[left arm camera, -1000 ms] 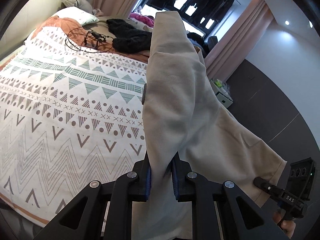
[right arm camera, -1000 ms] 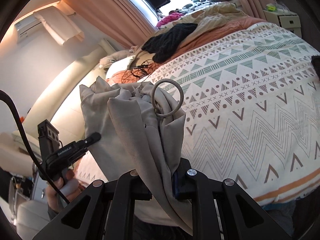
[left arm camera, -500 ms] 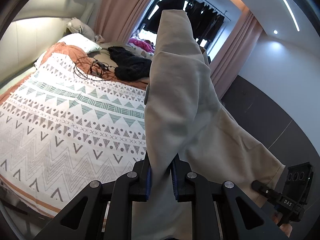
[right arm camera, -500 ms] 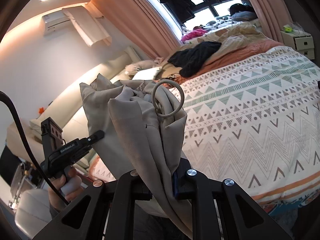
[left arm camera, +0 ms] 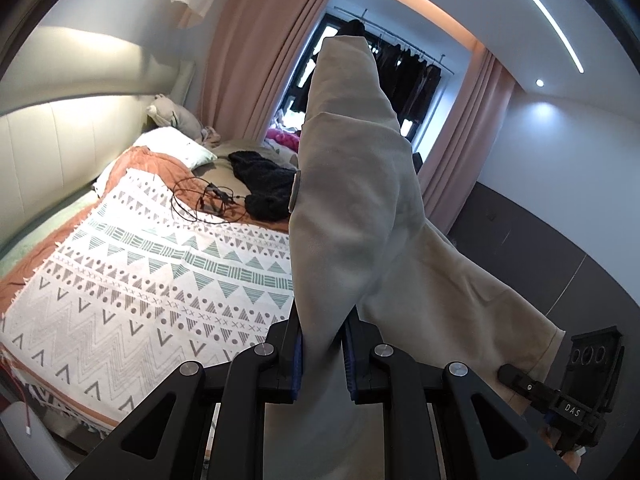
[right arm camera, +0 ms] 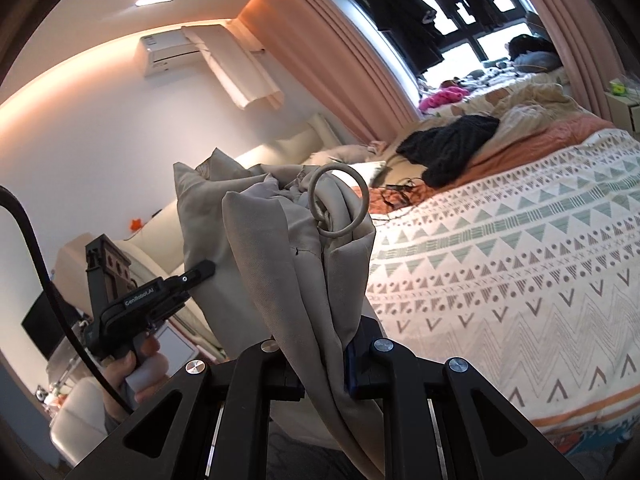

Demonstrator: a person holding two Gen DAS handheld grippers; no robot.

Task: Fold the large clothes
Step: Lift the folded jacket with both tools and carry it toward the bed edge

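I kept both the left gripper (left arm camera: 322,354) and right gripper (right arm camera: 320,364) fingers pinching the beige garment (left arm camera: 352,208), spreading it above the bed (left arm camera: 132,280) for folding.

Patterned bed (left arm camera: 120,300) with black garment (left arm camera: 268,184), cables (left arm camera: 204,200), pillow (left arm camera: 176,150).

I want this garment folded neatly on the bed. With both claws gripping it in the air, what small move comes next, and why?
Probably carry the beige garment forward over the patterned bedspread and lower it flat. The left claw and right claw both clamp bunched fabric held in the air, so nothing can be folded yet.
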